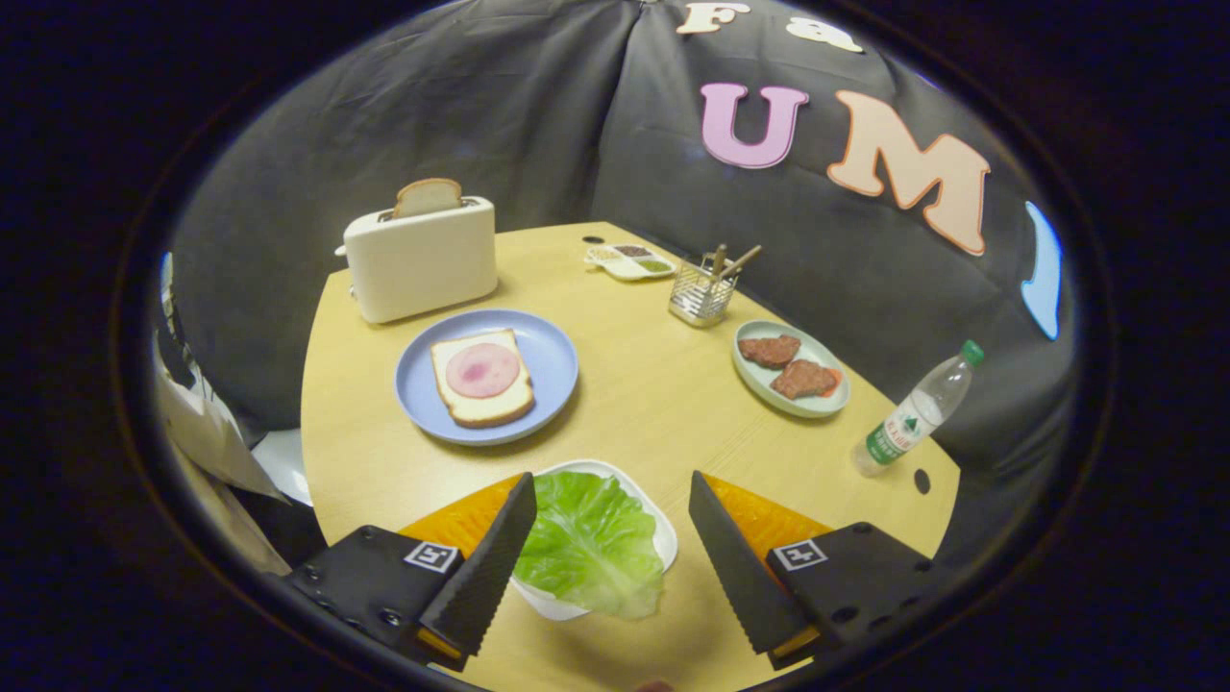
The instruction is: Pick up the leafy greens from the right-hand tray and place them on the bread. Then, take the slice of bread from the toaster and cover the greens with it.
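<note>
While the tool (609, 490) gapes, leafy greens (591, 543) lie between its fingers.

You are in a recording booth staged as a kitchen table, not a real kitchen. Black cloth (480, 106) hangs as the wall right behind a pale wooden table (653, 404). On it you have breakfast props: a toaster (421, 259) with a slice (428, 195) standing in its slot, a blue plate (553, 360) with bread (480, 377), a tray (663, 538) of greens (591, 543), a plate of meat (790, 370), a utensil rack (701, 290), a condiment dish (631, 260) and a water bottle (918, 411).
</note>
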`<state>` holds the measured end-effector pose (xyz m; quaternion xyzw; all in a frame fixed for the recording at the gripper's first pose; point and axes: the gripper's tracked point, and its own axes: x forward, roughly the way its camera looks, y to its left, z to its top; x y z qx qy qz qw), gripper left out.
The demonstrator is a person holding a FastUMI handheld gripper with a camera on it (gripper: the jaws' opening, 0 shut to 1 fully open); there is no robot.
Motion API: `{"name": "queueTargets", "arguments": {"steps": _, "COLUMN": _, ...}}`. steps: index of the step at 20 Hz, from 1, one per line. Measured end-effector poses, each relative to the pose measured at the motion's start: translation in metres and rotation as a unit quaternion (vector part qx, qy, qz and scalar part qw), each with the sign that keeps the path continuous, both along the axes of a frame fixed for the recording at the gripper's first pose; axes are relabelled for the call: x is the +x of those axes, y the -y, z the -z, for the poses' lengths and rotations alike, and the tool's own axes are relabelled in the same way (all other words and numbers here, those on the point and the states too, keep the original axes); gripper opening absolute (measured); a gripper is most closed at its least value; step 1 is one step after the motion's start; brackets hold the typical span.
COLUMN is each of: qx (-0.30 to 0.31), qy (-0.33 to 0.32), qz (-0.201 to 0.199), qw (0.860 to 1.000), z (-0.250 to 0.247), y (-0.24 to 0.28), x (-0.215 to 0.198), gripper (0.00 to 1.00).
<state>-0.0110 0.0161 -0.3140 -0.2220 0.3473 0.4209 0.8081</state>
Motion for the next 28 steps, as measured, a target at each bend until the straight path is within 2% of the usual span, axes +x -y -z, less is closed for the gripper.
{"name": "queueTargets", "arguments": {"steps": 9, "qx": -0.053, "qy": -0.063, "qz": -0.015, "qw": 0.997, "z": 0.059, "y": 0.008, "x": -0.012, "gripper": 1.0}}
{"name": "queueTargets", "arguments": {"steps": 22, "qx": -0.072, "qy": -0.124, "qz": 0.008, "qw": 0.99, "z": 0.094, "y": 0.011, "x": -0.022, "gripper": 1.0}}
{"name": "queueTargets", "arguments": {"steps": 23, "qx": -0.07, "qy": -0.128, "qz": 0.011, "qw": 0.989, "z": 0.095, "y": 0.011, "x": -0.021, "gripper": 0.98}}
{"name": "queueTargets", "arguments": {"steps": 28, "qx": -0.075, "qy": -0.131, "qz": 0.016, "qw": 0.988, "z": 0.096, "y": 0.01, "x": -0.023, "gripper": 0.62}}
